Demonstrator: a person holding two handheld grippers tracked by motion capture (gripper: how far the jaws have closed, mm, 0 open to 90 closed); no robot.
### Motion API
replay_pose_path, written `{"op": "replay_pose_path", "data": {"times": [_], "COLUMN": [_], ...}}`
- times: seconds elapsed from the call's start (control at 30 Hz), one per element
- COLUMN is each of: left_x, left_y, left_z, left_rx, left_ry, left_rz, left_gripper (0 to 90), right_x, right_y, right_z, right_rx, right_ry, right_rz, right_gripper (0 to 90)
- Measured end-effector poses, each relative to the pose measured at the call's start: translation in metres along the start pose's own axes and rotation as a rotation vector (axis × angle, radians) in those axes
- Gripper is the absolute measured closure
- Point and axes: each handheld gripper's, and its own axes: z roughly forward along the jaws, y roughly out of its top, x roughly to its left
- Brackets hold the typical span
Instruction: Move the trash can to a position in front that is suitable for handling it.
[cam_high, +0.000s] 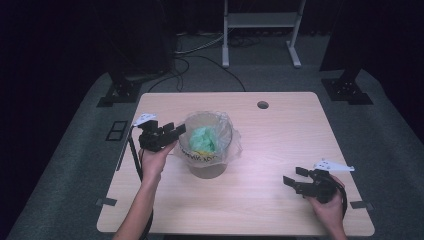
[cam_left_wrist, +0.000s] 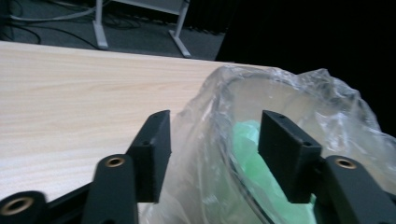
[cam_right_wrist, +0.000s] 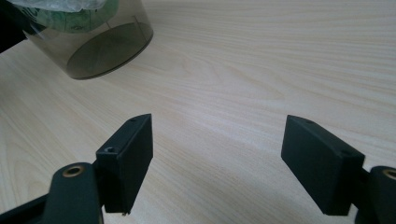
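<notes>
Straddling the rim of the clear bin (cam_high: 207, 145), the left gripper (cam_high: 176, 131) sits at the left side of the table (cam_high: 280, 130), held up in the person's left hand (cam_high: 155, 159); in the left gripper view its jaws stand about half open, one outside the container and one inside, with the crinkled plastic bag liner (cam_left_wrist: 210, 154) and the bin's transparent wall between them; the pads are not seen pressing on either, so it has hold of nothing that can be made out; just right of that, the bin stands upright near the middle of the table, slightly left of centre, the liner folded out over its rim and a green crumpled bag (cam_high: 204, 139) lying inside; in the right gripper view the tinted bin (cam_right_wrist: 93, 42) shows at top left, resting on the pale wood; further right, well apart from the bin, the right gripper (cam_high: 294, 179) hovers low near the table's right front corner in the right hand (cam_high: 327, 202); its jaws are spread wide over bare wood (cam_right_wrist: 233, 93), gripping nothing.
</notes>
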Motion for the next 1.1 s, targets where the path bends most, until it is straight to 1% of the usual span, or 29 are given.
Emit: {"op": "replay_pose_path", "data": {"times": [0.2, 0.3, 0.37, 0.47, 0.53, 0.63, 0.73, 0.83, 0.9, 0.93, 1.07, 1.1], "left_x": [-0.001, -0.001, -0.002, -0.004, -0.004, -0.005, -0.004, -0.003, -0.002, -0.001, 0.000, 0.000], "left_y": [-0.001, -0.001, -0.001, 0.000, 0.000, 0.001, 0.001, 0.000, -0.001, -0.002, -0.002, -0.002], "left_z": [0.003, 0.002, 0.000, -0.001, -0.001, -0.002, -0.004, -0.006, -0.007, -0.008, -0.010, -0.011], "left_rx": [-0.009, -0.030, -0.044, -0.061, -0.070, -0.084, -0.092, -0.095, -0.091, -0.093, -0.093, -0.094], "left_ry": [0.016, 0.019, 0.017, 0.015, 0.010, 0.004, -0.005, -0.029, -0.031, -0.035, -0.045, -0.055], "left_rz": [0.024, 0.030, 0.043, 0.067, 0.074, 0.078, 0.080, 0.070, 0.073, 0.065, 0.063, 0.060], "left_gripper": [62.2, 68.1, 74.3, 80.4, 84.0, 86.6, 87.4, 87.4, 87.4, 87.4, 87.4, 87.4], "right_x": [0.001, 0.002, 0.002, 0.003, 0.004, 0.003, 0.002, 0.001, 0.000, -0.001, 0.001, 0.002], "right_y": [0.001, 0.001, 0.002, 0.004, 0.006, 0.014, 0.025, 0.040, 0.050, 0.055, 0.076, 0.081], "right_z": [0.001, 0.002, 0.002, 0.004, 0.005, 0.007, 0.010, 0.013, 0.015, 0.016, 0.019, 0.020], "right_rx": [0.002, 0.002, 0.000, 0.003, 0.006, 0.009, 0.002, -0.011, -0.007, -0.006, -0.021, -0.024], "right_ry": [0.004, 0.003, 0.005, 0.012, 0.018, 0.035, 0.062, 0.079, 0.084, 0.090, 0.129, 0.137], "right_rz": [-0.003, -0.005, -0.005, -0.004, -0.006, -0.003, 0.011, 0.010, 0.010, 0.013, 0.030, 0.029], "right_gripper": [24.3, 24.3, 24.4, 24.3, 24.3, 24.5, 24.6, 24.5, 24.5, 24.5, 24.4, 24.4]}}
